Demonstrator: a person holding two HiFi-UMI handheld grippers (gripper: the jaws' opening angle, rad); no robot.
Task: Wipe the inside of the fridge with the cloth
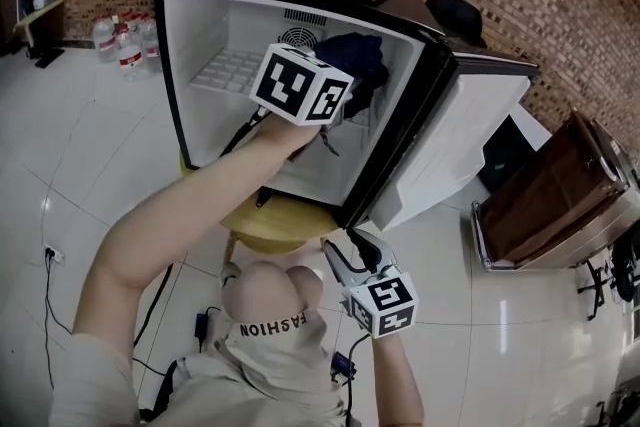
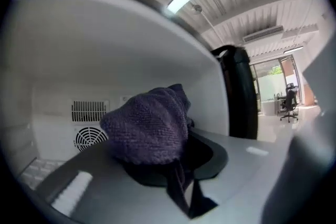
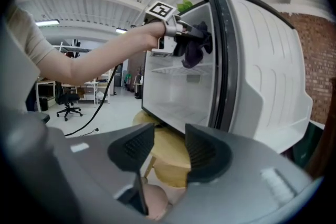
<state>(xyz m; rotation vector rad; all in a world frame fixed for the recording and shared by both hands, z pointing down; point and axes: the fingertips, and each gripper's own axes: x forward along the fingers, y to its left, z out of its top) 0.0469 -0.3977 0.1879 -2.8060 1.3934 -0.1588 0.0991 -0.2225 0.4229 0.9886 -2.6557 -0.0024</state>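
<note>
Inside the fridge (image 2: 94, 55), cloth (image 2: 149, 128) between pinching left gripper (image 2: 173, 164) fingers (image 2: 214, 157) (tail apparently downward)

The left arm (image 1: 190, 215) stretches far forward, with the left tongs (image 2: 168, 157) level and clamped on the cloth (image 2: 149, 126). The right tongs (image 3: 165, 150) hang near the body, jaws apart, holding nothing, tilted slightly down.

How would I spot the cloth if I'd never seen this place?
Look for the little white fridge standing open on a round wooden stool. Inside, high up on the side by the door, the left gripper is clamped on a bunched cloth. It is the only dark, purplish, knitted thing against all that white.
</note>
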